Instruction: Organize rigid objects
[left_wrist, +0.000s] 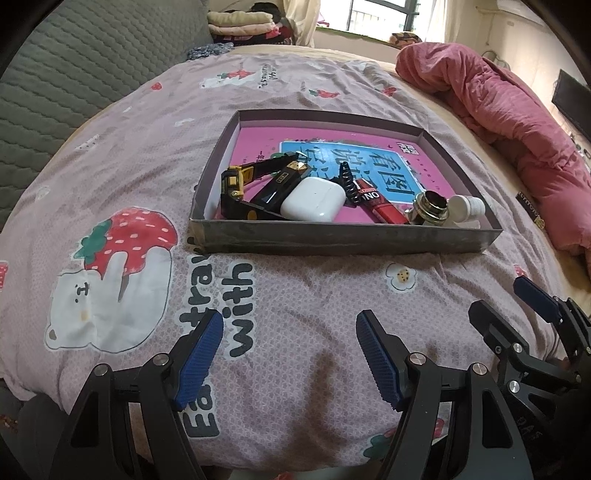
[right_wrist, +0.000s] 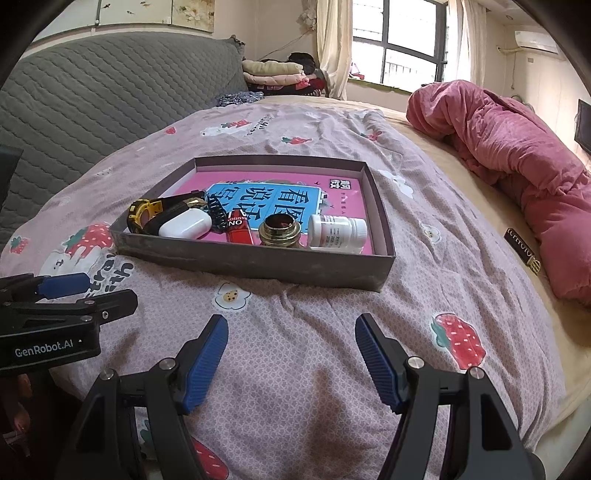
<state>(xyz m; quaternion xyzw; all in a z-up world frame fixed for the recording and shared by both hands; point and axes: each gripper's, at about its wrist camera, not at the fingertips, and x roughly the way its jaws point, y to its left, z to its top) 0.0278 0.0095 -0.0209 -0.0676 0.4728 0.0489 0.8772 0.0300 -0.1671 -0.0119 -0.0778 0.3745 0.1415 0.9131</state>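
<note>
Lying flat on the strawberry-print bedsheet (right_wrist: 303, 332), the shallow cardboard tray (right_wrist: 258, 264) is serving as the collection point, and every rigid item visible is sitting inside it on a pink book (left_wrist: 369, 142). All are crowding the tray's near edge, judged the easiest reach. Running from near-left corner to near-right corner: a yellow-and-black watch (right_wrist: 142, 214), a black lighter (left_wrist: 275, 190), a white earbud case (right_wrist: 184, 224), a black hair claw (right_wrist: 216, 212), a red tube (right_wrist: 239, 230), a brass lid (right_wrist: 279, 230) and a white pill bottle (right_wrist: 336, 229) on its side. The left gripper (left_wrist: 290, 350) and right gripper (right_wrist: 291, 350) are hovering before the tray, each with jaws spread wide and gripping nothing.
</note>
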